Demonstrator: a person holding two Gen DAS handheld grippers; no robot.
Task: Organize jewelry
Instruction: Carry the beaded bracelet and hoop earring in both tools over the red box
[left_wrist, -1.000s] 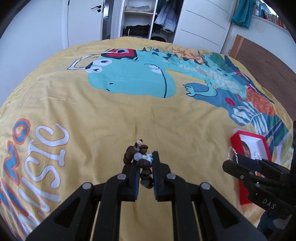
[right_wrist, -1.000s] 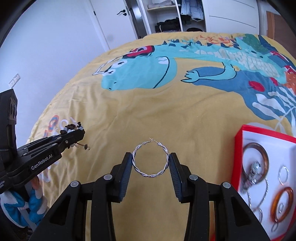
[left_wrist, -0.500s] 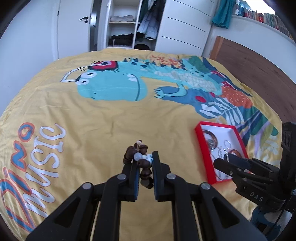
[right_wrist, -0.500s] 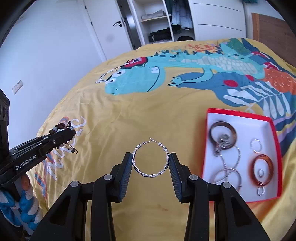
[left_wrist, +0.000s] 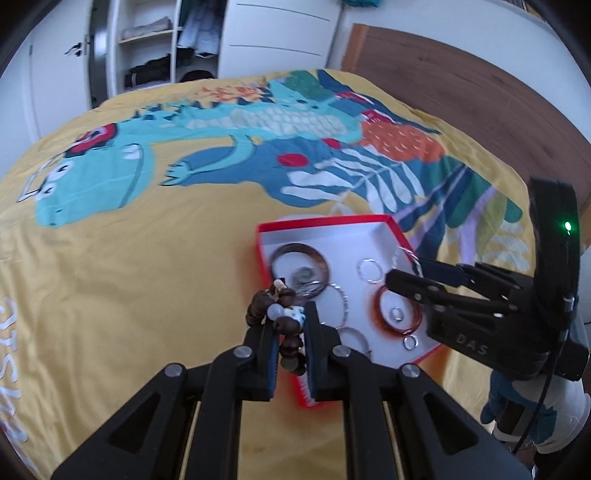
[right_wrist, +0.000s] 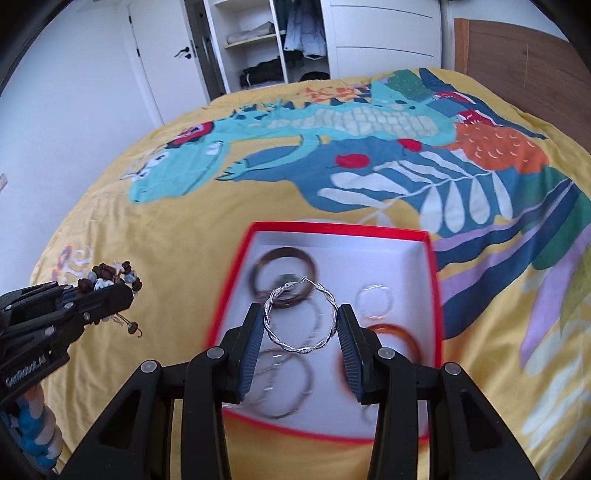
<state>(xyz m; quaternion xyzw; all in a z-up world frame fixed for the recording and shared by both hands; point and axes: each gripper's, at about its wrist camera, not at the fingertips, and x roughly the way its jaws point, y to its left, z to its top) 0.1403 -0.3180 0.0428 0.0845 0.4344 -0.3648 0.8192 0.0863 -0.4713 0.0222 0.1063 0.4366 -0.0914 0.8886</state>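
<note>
My left gripper is shut on a brown bead bracelet with a pale bead, held over the near left edge of a red box with a white inside. My right gripper is shut on a twisted silver hoop, hovering above the same red box. In the box lie a dark brown bangle, an orange ring, several silver hoops and small rings. From the right wrist view the left gripper and its brown bead bracelet sit at the far left.
The box rests on a yellow bedspread printed with a teal dinosaur. A wooden headboard lies to the right, and an open wardrobe and a white door stand beyond the bed. A gloved hand holds the right gripper.
Both grippers have swept right across the bedspread and now hang over the red box, which was off to the right before. Each grip is unchanged.
</note>
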